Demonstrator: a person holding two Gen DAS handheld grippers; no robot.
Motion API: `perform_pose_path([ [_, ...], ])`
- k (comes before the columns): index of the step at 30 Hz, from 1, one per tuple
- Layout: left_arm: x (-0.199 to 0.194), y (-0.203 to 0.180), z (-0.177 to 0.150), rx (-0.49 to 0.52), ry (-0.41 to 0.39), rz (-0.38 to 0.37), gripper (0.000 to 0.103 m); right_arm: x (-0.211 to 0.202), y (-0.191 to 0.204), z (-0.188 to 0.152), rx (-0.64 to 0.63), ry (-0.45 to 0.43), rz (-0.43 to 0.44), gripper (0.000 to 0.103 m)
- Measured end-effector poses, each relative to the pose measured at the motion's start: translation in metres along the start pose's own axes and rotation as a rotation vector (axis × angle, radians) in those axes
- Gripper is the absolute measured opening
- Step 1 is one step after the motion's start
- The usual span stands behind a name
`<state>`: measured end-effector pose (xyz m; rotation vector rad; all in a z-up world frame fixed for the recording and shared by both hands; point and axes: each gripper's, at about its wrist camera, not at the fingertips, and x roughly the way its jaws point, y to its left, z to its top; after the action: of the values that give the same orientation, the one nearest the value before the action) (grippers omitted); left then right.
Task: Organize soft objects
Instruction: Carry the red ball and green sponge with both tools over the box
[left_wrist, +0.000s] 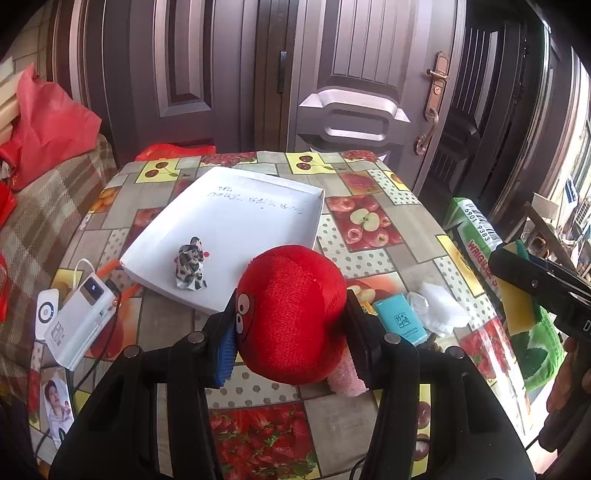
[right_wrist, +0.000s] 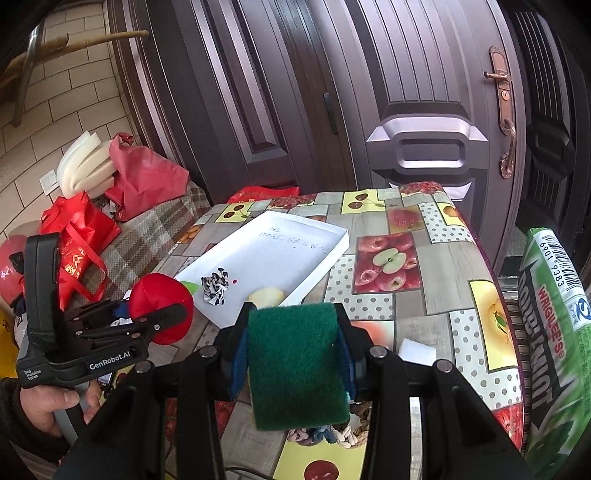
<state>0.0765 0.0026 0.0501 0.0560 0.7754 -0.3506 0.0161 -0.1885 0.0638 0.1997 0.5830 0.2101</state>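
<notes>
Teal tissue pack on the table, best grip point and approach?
Grip the teal tissue pack across its narrow width, on the two long edges, coming from above. It lies flat on the tablecloth, with the white foam block close beside it, so a side approach looks crowded.

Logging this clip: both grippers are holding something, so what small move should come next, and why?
Probably carry the left gripper forward over the white tray and open it. It is shut on the red plush, held just short of the tray, where only a spotted cloth lies. The right gripper holds the sponge farther back.
</notes>
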Motion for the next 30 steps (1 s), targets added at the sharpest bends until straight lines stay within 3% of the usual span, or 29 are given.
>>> perform_pose_path([
  [30,0.020,0.025,-0.001,-0.053,0.031,0.030,0.050,0.031,0.010,0.009,-0.036,0.051,0.013,0.040],
])
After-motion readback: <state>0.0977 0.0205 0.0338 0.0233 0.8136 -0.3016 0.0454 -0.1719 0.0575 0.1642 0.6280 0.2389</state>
